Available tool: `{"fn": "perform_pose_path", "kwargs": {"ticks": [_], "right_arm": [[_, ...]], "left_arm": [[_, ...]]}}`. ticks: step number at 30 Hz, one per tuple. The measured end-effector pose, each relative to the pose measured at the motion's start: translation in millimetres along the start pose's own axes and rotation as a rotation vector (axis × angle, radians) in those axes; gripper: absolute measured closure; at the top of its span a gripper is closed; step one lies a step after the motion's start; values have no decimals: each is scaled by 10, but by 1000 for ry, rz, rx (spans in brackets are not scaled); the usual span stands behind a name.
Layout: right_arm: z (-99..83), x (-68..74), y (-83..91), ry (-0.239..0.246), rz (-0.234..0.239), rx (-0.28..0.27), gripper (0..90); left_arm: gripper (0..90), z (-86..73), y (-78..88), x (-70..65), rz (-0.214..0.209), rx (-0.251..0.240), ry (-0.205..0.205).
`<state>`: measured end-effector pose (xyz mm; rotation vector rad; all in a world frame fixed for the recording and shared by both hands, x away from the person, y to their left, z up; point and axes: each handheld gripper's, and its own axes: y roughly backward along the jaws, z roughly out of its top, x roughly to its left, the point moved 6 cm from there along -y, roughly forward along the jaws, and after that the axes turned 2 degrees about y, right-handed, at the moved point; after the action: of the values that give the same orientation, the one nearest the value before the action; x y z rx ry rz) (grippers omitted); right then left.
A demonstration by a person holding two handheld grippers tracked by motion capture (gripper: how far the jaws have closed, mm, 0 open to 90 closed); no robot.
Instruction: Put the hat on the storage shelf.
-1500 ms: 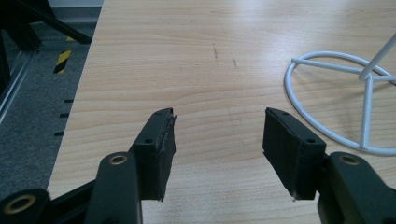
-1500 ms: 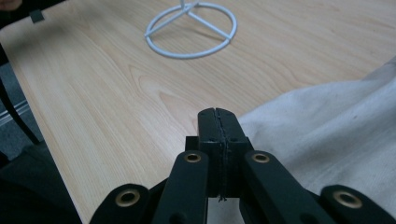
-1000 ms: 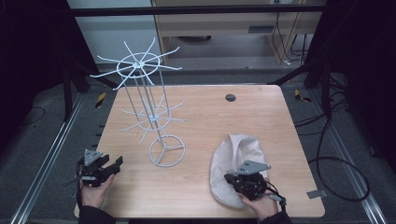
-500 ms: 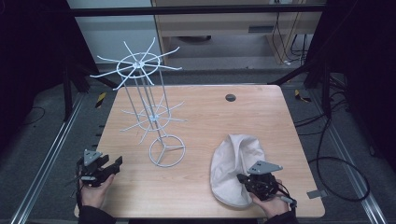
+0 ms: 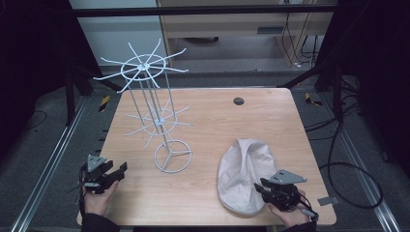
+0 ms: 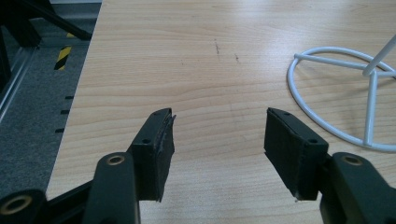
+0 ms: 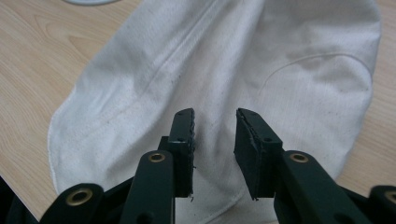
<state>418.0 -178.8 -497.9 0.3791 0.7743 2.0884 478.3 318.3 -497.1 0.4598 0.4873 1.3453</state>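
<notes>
Hovering our right gripper (image 5: pixel 270 189), jaws just parted and empty, over the white cap (image 5: pixel 244 175) right of the wire rack (image 5: pixel 164 140), we risk pinching too little cloth. Our left gripper (image 5: pixel 115 172) waits released left of the rack.

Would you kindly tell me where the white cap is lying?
In the high view, the cap lies near the table's front right, beside the wire rack's base.

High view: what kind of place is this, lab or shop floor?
Likely a lab recording rig: a bare wooden table inside dark framing, cables trailing across grey carpet, handheld grippers working a white wire rack and a cream cloth cap.
</notes>
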Motion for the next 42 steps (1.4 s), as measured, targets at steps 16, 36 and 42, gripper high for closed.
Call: {"fn": "perform_pose_path", "kwargs": {"ticks": [16,36,42], "right_arm": [[-15,-204,-14,-36,-7,47,896],[-38,-657,-15,-66,-149,47,884],[13,-652,29,-73,-175,21,848]], "left_arm": [[422,-11,-16,1,3,11,-4],[420,-22,-33,-15,-3,23,-13],[414,-24,-43,-20,-4,25,-9]]}}
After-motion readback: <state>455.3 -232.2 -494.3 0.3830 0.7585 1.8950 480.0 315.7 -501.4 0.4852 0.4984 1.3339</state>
